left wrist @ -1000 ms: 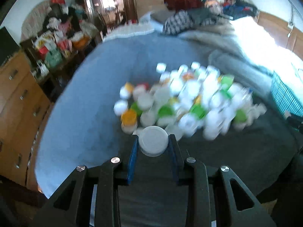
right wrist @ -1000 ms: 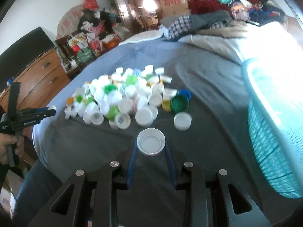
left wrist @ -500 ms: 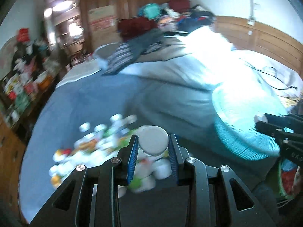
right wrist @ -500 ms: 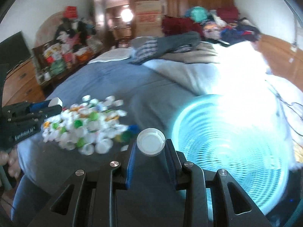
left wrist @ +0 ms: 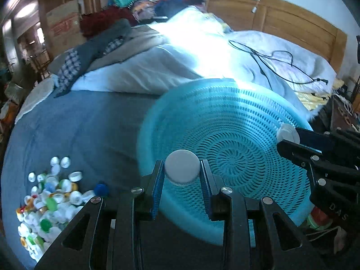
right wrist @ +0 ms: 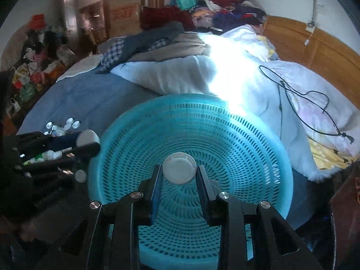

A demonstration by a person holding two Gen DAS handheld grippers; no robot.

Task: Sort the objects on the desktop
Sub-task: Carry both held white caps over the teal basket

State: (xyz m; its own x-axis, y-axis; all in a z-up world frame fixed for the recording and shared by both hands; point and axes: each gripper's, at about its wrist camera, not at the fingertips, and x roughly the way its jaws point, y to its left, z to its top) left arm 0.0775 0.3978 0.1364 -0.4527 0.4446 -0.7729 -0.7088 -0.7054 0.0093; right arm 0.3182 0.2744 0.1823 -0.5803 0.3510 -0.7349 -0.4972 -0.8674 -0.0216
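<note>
While each gripper — left [left wrist: 181,173] and right [right wrist: 178,172] — pinched a white cap [left wrist: 182,167], both hung over the teal basket [right wrist: 258,135], poised, seemingly, for dropping.

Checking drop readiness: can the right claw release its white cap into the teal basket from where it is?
Probably yes. The right claw, shut on a white cap, hangs over the open teal basket, which looks empty beneath it. The left claw is off by the rim.

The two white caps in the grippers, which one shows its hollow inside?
The white cap in the right gripper: its open, hollow side faces the camera. The cap in the left gripper shows only a flat closed top. Both hang over the teal basket.
</note>
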